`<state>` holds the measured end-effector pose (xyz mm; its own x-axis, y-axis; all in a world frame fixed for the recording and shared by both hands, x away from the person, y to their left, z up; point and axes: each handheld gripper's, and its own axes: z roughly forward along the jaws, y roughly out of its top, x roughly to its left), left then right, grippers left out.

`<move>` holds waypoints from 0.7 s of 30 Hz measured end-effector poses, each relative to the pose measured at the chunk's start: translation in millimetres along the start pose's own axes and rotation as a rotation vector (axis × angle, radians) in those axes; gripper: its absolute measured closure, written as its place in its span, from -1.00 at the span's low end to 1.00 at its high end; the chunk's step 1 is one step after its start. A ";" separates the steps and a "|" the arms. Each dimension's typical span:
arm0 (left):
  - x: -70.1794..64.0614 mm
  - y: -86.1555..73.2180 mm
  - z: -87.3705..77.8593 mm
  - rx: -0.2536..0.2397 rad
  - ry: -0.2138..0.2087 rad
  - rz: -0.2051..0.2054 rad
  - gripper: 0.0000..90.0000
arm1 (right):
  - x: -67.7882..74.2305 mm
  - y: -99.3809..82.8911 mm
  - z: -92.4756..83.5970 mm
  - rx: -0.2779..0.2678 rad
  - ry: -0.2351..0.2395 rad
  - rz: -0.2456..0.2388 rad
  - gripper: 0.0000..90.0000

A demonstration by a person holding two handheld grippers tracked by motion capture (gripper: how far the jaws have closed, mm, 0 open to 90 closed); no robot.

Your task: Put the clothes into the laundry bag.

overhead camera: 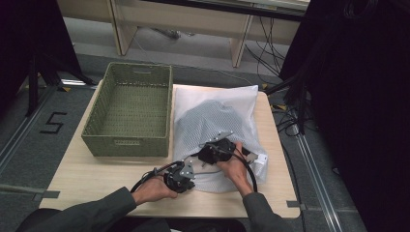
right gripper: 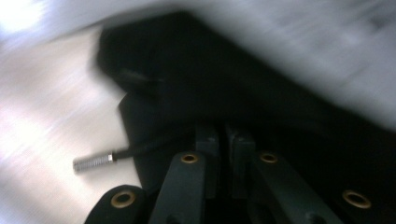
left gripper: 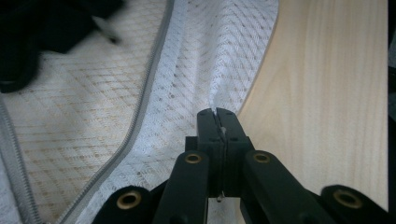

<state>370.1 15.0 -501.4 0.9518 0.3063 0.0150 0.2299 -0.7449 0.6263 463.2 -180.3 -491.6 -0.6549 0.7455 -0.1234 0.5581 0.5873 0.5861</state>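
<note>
white mesh bag (overhead camera: 212, 121) on the pale wood worktop (overhead camera: 96, 169), just right of a green woven basket (overhead camera: 130, 108).

the left gripper (overhead camera: 180, 178) sits at the bag's near left corner; in the left gripper view its fingers (left gripper: 208, 123) are closed on a fold of the mesh edge (left gripper: 215, 100), beside the grey zipper (left gripper: 144, 100). the right gripper (overhead camera: 212, 151) rests on the bag's near part, fingers (right gripper: 208, 140) pressed together; that view is too blurred and dark to tell what, if anything, they pinch.
</note>
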 end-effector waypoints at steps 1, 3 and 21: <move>0.4 -0.3 0.2 -0.003 -0.004 -0.008 0.98 | -5.4 3.6 4.8 -0.010 -0.023 0.012 0.94; 2.4 -0.3 0.4 -0.006 -0.019 -0.017 0.98 | -15.3 9.4 12.3 -0.036 -0.052 0.039 0.94; 0.9 2.7 1.9 -0.001 -0.009 0.006 0.97 | -52.9 8.4 -13.3 -0.075 0.020 0.168 0.65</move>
<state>372.0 12.1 -501.1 0.9548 0.2969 0.0120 0.2242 -0.7462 0.6268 495.7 -219.0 -469.4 -0.5664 0.8241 -0.0029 0.6213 0.4293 0.6555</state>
